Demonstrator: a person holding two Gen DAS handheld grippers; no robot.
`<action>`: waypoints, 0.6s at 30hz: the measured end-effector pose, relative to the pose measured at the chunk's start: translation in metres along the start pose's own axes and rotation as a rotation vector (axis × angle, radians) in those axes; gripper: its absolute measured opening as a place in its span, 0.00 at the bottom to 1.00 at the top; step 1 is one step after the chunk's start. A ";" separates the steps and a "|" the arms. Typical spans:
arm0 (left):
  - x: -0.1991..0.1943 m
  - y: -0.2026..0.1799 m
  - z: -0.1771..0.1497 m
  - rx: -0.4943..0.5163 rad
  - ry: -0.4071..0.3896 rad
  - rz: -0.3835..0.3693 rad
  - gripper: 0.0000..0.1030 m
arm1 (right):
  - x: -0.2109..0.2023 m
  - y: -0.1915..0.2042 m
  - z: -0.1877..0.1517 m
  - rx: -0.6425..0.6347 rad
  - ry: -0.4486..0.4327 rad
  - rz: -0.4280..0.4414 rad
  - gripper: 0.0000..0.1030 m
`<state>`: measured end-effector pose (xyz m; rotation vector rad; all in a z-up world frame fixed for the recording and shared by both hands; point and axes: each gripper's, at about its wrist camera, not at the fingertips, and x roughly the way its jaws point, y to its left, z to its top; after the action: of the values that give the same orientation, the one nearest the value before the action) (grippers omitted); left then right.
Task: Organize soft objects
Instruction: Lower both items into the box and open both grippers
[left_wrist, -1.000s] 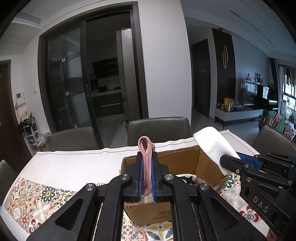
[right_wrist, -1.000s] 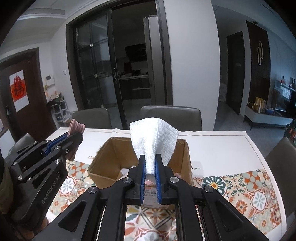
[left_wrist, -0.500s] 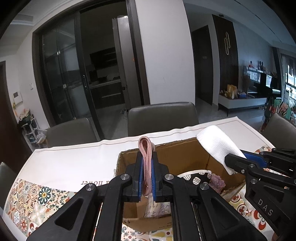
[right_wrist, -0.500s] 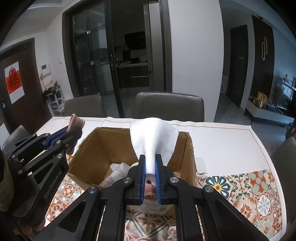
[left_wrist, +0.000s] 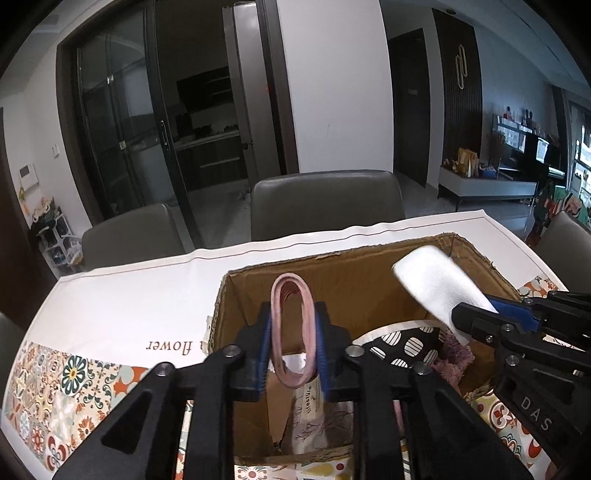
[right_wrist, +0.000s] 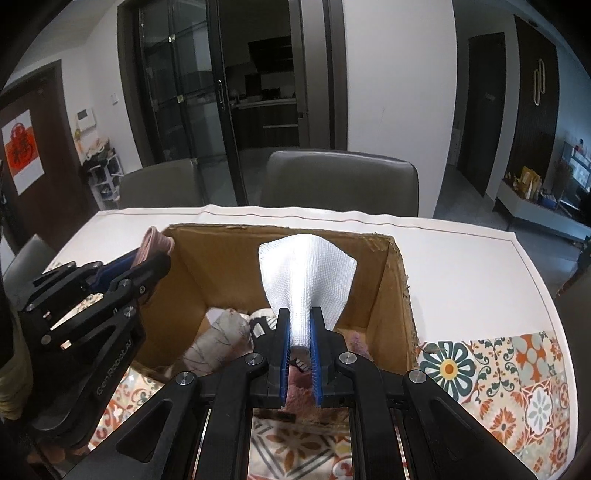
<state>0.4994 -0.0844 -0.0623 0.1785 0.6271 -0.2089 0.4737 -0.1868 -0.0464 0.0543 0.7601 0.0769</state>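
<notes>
From the left wrist view, the left gripper (left_wrist: 293, 334) fills the lower middle of the frame, its blue-lined jaws parted a little yet with the pink folded cloth (left_wrist: 293, 325) between them, the loop of it standing upright above the fingertips; behind and below sits the open cardboard box (left_wrist: 354, 273), on a table (left_wrist: 122, 295) whose cloth is white at the centre of the frame and patterned in tiles at the lower left; inside the box, right of centre, lies a black-and-white spotted soft item (left_wrist: 404, 341) with a fuzzy purple piece (left_wrist: 456, 350) beside it; at the right edge the right gripper (left_wrist: 476, 317) reaches in over the box rim with a white cloth (left_wrist: 439, 286) sticking out toward the upper left.

From the right wrist view, the right gripper (right_wrist: 299, 332) sits at lower centre, clamped narrowly on the white cloth (right_wrist: 306, 273), which fans out upward above the box (right_wrist: 395, 295) opening; the box floor shows a rolled pale fabric (right_wrist: 218, 334) at lower left of the opening; the left gripper (right_wrist: 147, 264) enters from the left edge, the pink cloth (right_wrist: 153, 245) poking out near the box's left corner.

I'd judge the step in hand to be dropping both pieces into the box; both grippers hang over the opening, so the next move calls for lowering a touch and spreading the jaws wide enough that each cloth falls free and does not catch on the rim.
</notes>
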 end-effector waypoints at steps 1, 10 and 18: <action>0.000 -0.001 0.000 -0.002 0.001 -0.003 0.27 | 0.002 0.000 0.001 0.003 0.005 0.004 0.13; -0.005 0.001 0.002 -0.030 0.020 -0.052 0.55 | 0.000 -0.004 -0.002 0.003 0.000 -0.033 0.39; -0.033 0.005 0.001 -0.073 0.035 -0.079 0.63 | -0.027 -0.009 -0.005 0.041 -0.033 -0.076 0.45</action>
<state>0.4748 -0.0749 -0.0414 0.0872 0.6759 -0.2591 0.4512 -0.1981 -0.0325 0.0652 0.7297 -0.0113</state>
